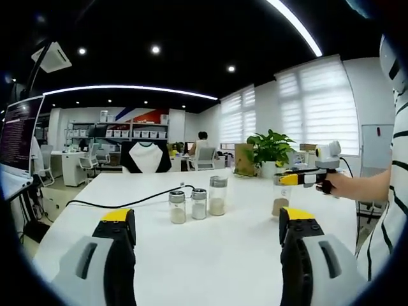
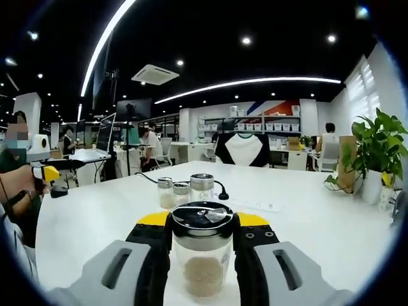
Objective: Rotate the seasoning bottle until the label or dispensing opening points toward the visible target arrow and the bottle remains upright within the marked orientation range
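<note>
Left gripper view: my left gripper (image 1: 207, 237) hangs spread wide over the white table (image 1: 210, 268), holding nothing.
Middle: three bottles (image 1: 198, 204) stand upright together.
Right gripper view: my right gripper (image 2: 202, 239) clamps the seasoning bottle (image 2: 203, 252), upright on the table.
</note>
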`<state>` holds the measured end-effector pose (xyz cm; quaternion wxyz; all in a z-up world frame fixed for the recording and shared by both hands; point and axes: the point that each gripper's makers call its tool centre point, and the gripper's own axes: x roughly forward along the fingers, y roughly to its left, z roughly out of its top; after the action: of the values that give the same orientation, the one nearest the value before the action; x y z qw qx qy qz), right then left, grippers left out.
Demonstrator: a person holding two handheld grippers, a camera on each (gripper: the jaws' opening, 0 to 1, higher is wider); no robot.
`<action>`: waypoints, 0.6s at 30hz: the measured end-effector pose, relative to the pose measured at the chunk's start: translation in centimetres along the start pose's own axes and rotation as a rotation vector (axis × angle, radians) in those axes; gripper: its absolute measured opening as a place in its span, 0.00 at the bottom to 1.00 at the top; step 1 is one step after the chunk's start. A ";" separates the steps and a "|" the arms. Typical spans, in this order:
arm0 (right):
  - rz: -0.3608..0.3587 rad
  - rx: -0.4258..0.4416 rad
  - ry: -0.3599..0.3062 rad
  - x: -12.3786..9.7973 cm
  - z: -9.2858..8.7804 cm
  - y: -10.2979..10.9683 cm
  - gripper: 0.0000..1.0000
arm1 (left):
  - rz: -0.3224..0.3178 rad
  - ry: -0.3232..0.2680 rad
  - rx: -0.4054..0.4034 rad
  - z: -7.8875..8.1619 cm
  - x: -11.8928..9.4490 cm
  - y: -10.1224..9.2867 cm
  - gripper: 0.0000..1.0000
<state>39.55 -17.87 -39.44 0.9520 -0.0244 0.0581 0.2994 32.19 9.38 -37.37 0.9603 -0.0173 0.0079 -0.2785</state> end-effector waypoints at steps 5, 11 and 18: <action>0.010 -0.015 0.007 -0.3 -0.2 0.5 0.36 | 0.004 -0.003 -0.005 0.1 -0.1 0.1 0.98; 0.005 -0.010 0.013 -0.4 -0.7 0.4 0.36 | 0.001 0.008 0.001 0.0 -0.2 0.0 0.98; -0.012 0.002 0.027 -0.3 -1.5 -0.3 0.36 | -0.003 0.019 0.008 -0.2 0.0 -0.1 0.97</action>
<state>39.34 -18.46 -40.89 0.9529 -0.0280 0.0709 0.2935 32.17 9.30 -37.58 0.9598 -0.0110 0.0161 -0.2801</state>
